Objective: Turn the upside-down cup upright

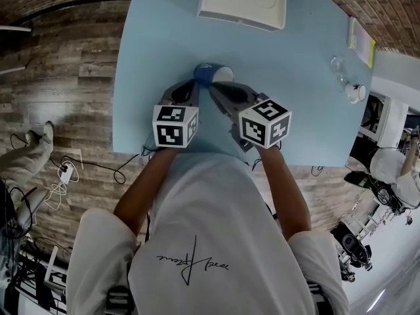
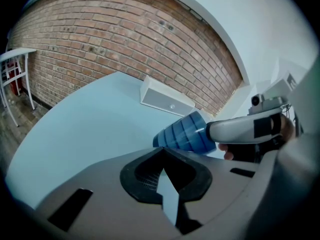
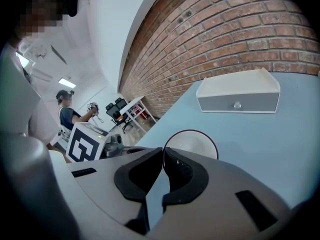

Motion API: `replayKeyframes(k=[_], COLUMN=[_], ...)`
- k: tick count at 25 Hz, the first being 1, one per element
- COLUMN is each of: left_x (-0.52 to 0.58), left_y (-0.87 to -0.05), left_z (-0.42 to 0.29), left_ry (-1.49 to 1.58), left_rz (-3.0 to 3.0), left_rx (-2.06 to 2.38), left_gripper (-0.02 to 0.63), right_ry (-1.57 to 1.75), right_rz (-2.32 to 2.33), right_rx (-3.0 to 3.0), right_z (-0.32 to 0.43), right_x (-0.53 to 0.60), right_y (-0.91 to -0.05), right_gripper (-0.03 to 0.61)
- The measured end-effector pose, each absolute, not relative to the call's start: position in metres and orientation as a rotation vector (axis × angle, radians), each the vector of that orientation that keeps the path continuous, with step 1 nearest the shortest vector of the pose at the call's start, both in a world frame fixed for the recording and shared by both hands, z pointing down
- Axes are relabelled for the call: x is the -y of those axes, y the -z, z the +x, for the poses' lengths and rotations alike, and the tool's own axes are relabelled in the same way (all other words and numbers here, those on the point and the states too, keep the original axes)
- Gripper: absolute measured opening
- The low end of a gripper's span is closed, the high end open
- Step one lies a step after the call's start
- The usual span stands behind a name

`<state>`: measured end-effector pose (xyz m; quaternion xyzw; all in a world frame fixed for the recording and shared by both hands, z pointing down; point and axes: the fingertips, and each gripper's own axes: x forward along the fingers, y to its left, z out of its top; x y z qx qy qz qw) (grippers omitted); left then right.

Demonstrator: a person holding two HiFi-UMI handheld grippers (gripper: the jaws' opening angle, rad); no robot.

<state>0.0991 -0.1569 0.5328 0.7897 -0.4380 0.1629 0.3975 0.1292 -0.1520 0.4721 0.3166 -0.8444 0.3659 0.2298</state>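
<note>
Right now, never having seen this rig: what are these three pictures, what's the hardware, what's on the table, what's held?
There is no robot here. A person holds a two-jaw tool in each hand, and the marker cubes are part of those tools. One picture comes from a head camera looking steeply down. The other two come from cameras riding on each tool and looking along its jaws. On the light-blue table a white drawer box sits at the far edge. The right tool is shut on the rim of a blue cup, which is tipped sideways. The left tool is shut and empty beside it.
</note>
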Motion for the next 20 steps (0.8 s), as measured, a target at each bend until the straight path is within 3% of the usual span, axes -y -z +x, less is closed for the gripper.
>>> replayKeyframes(k=[20], left_x=[0.159], left_y=[-0.526], left_z=[0.090], left_ry=[-0.407], left_rz=[2.017], left_rx=[1.116], left_gripper=[0.009], right_ry=[-0.831], right_rz=[0.825], right_rx=[2.297], right_z=[0.105], right_x=[0.160], right_y=[-0.476], right_gripper=[0.023])
